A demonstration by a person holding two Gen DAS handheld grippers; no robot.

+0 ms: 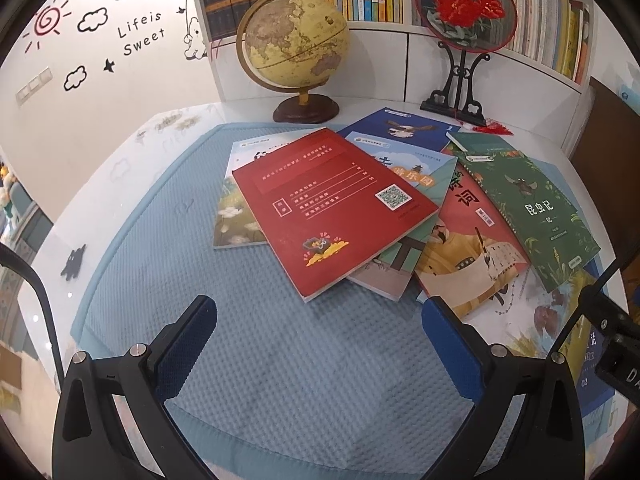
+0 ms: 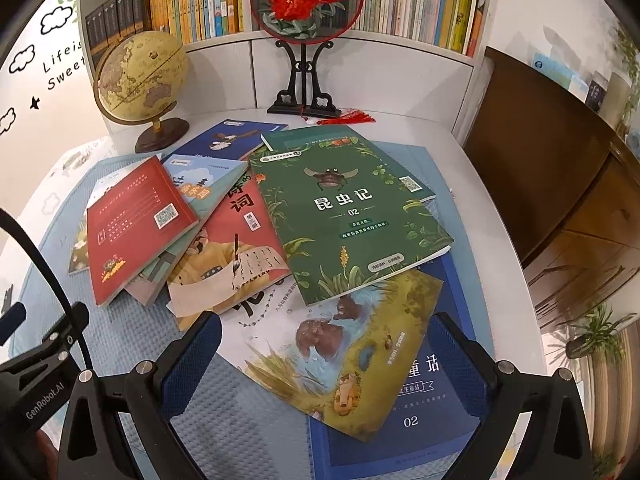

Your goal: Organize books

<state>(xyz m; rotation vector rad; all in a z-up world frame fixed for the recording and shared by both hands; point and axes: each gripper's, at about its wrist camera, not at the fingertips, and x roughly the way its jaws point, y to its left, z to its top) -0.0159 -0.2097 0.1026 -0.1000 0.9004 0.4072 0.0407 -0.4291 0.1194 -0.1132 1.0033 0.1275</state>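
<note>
Both jaws wide, empty. Left gripper [image 1: 316, 344] faces red book [image 1: 332, 208] atop the heap at 12 o'clock, long axis 11-to-5. Right gripper [image 2: 326, 354] overhangs illustrated book [image 2: 340, 344]; nearer.

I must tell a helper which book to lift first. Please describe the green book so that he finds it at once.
Find the globe and the round flower fan at the back of the desk. On the blue mat before them lies a heap of books; the green book lies on top at its right side. It alone shows a beetle among leaves.
</note>
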